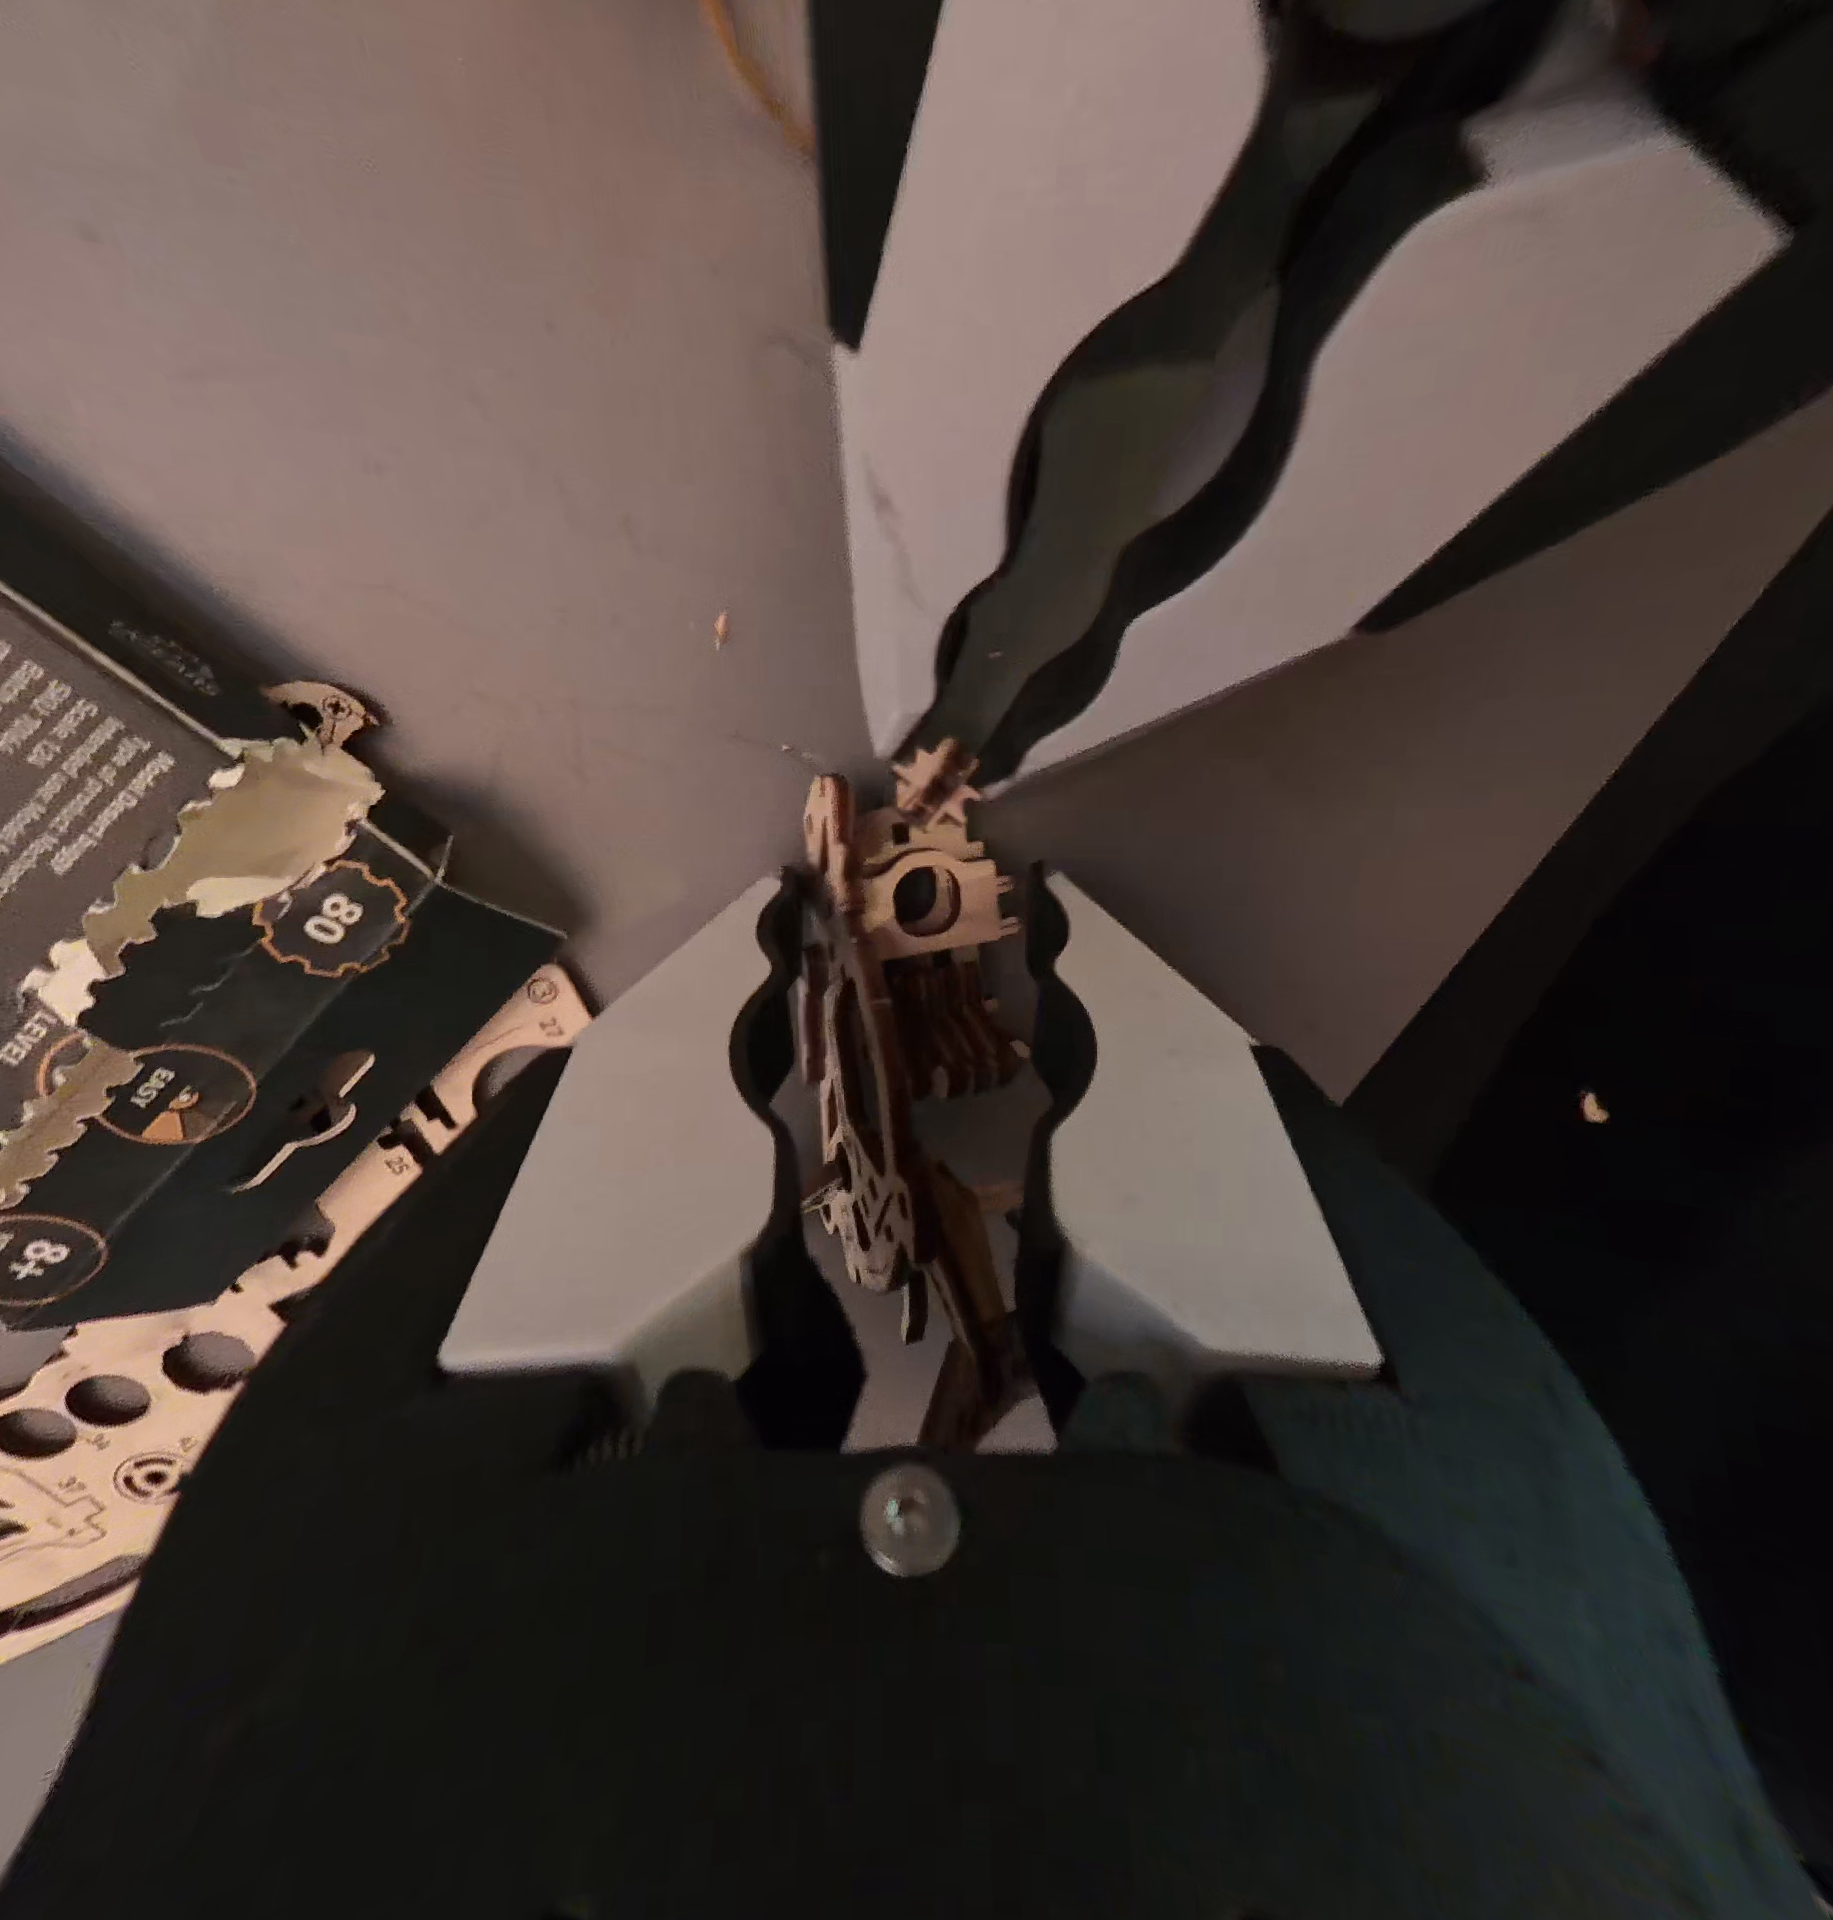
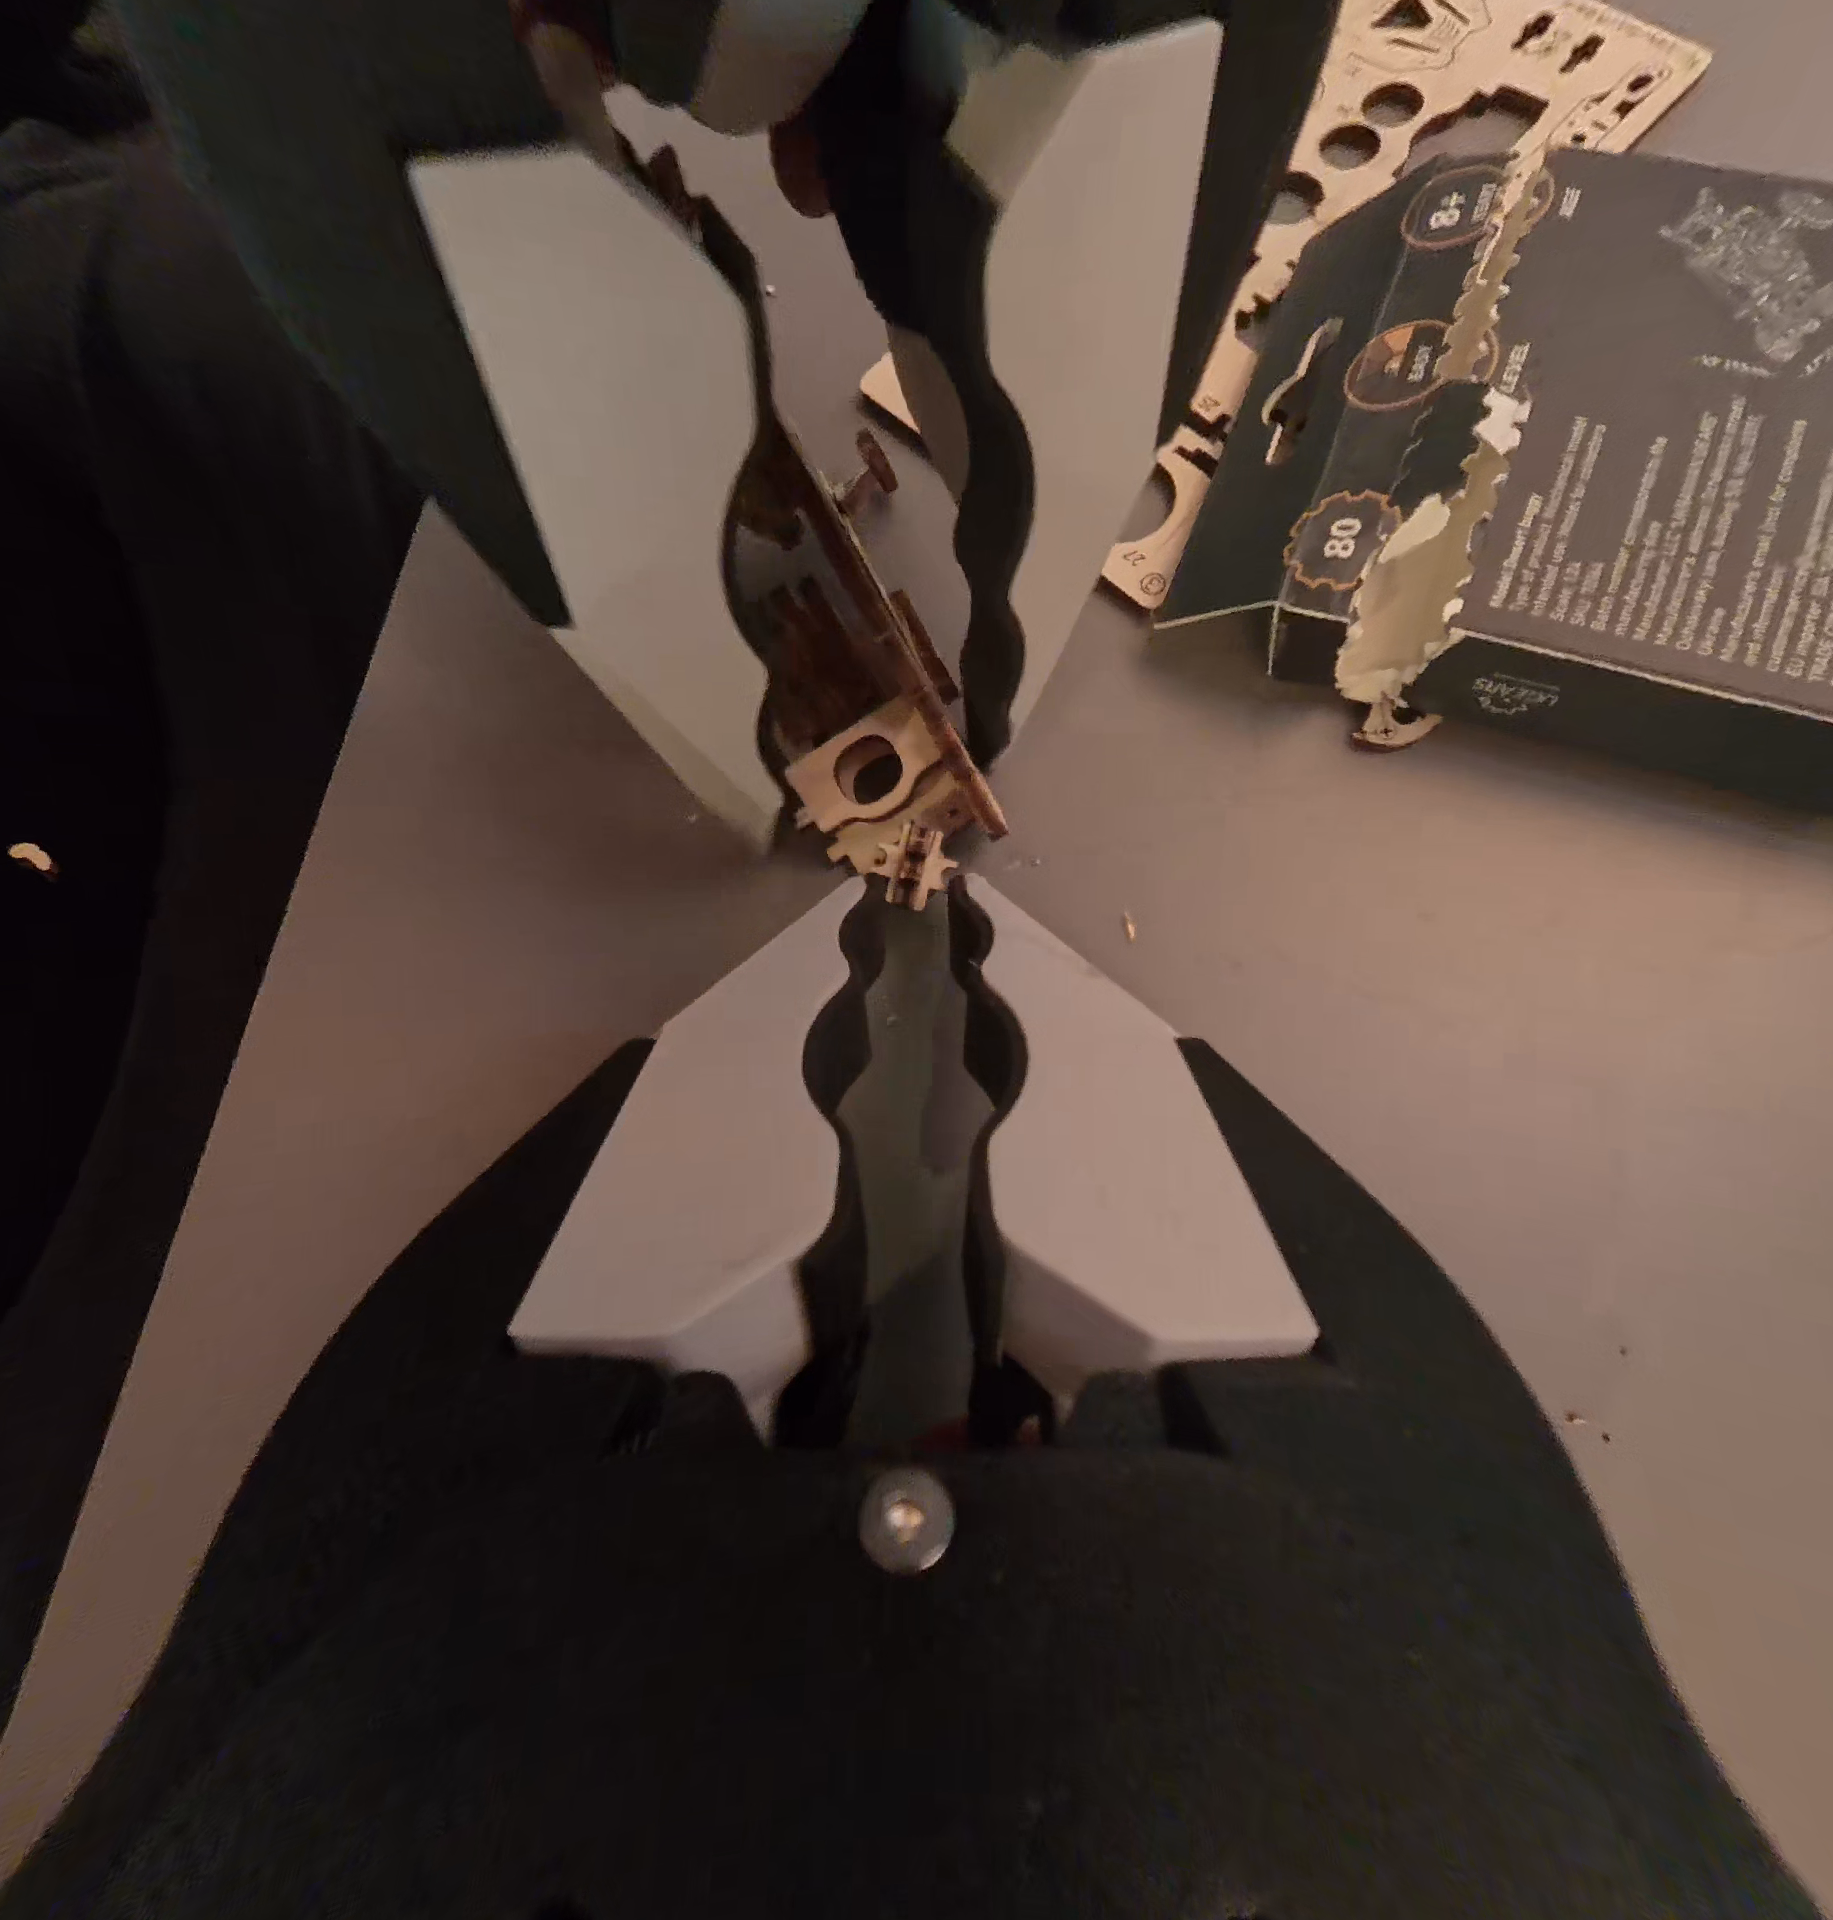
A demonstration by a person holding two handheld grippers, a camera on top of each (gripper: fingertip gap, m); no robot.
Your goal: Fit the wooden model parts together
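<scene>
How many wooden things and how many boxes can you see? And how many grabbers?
Wooden model: 1
Small wooden gear piece: 1
Wooden sheet with holes: 1
Torn dark box: 1
Hand-held grippers: 2, left hand-held gripper, right hand-held gripper
Total: 6

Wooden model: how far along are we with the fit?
Done: a partly built assembly is clamped in the left gripper. In hand: the right gripper presses a small toothed piece against its end. Left: seating it; the punched sheet still holds uncut shapes.
</scene>
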